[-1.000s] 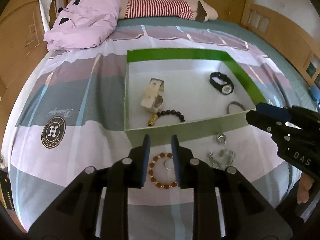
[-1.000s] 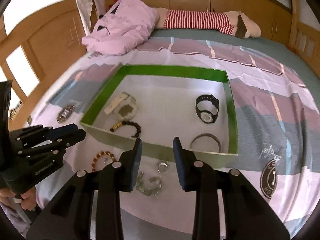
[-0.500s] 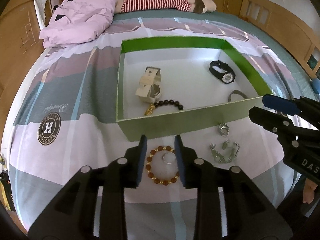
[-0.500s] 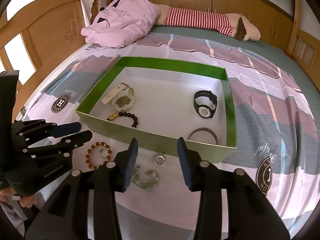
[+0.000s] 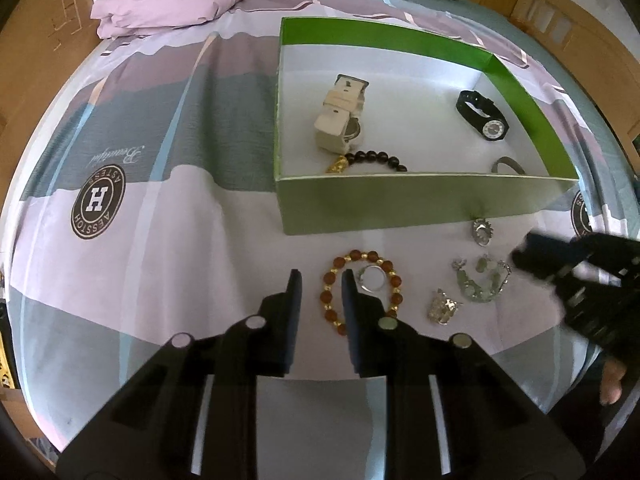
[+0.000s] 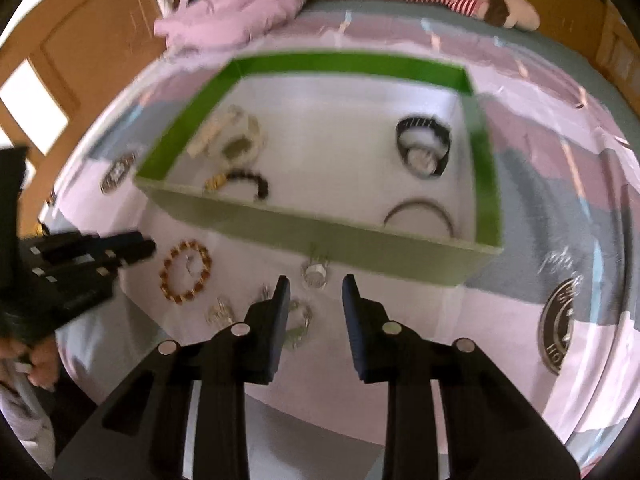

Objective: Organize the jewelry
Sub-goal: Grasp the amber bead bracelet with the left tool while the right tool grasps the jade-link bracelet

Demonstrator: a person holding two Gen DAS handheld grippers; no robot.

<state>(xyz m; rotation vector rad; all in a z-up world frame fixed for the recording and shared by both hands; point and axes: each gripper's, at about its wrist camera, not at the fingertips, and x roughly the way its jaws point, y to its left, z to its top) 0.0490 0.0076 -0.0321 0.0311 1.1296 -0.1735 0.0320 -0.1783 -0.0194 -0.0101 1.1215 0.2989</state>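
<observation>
Amber round-beaded bracelet [image 5: 361, 291] is lying on the striped bedsheet [image 5: 168, 236] just before the green cardboard box [image 5: 400, 204], ringing a silver ring [image 5: 372, 279]. Left gripper [image 5: 319, 280] is straddling its left arc, jaws parted, unclenched. Right gripper [image 6: 313, 285] is hovering released, near the silver chain bracelet [image 5: 480, 284].

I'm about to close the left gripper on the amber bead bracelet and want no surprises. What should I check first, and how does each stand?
1. Left gripper open: ok.
2. Amber bead bracelet between the fingers: only its left side; ok.
3. Silver ring inside the loop, beside the right finger: not ok.
4. Right gripper apart from the bracelet: ok.
5. Green box has bare floor: ok.
6. Finger height above the bedsheet: cannot tell.
</observation>
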